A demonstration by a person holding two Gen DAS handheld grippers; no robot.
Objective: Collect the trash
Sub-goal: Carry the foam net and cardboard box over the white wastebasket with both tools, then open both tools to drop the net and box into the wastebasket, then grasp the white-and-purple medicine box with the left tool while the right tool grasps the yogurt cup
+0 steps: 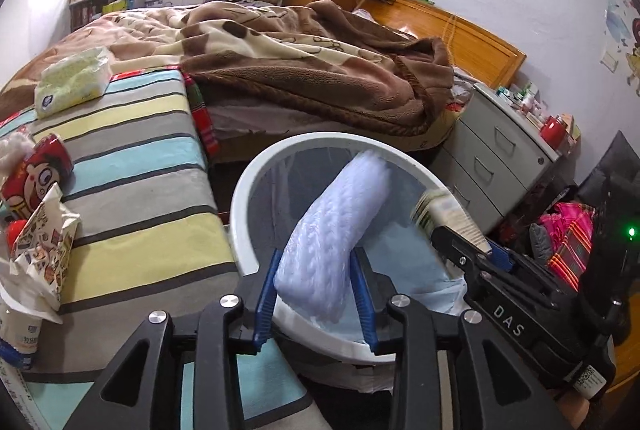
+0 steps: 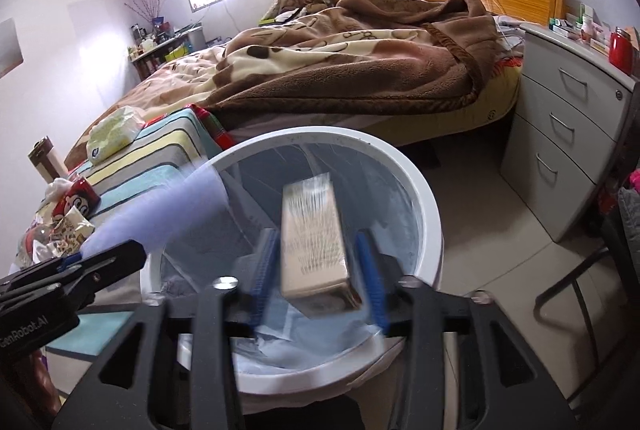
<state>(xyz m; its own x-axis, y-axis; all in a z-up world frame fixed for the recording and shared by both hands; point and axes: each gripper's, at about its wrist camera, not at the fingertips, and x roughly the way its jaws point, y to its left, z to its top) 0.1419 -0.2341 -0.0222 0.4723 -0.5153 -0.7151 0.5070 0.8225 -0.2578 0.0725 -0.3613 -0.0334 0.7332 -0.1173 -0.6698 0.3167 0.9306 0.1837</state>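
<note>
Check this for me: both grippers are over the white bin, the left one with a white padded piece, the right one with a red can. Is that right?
One thing is wrong: between the right gripper fingers is a tan carton, not a red can, as the right wrist view shows. The rest stands: both grippers are over the white bin, and the left gripper has the white padded piece.

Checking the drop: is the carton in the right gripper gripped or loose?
Loose: carton blurred between spread pads, gaps both sides, over the bin.
</note>
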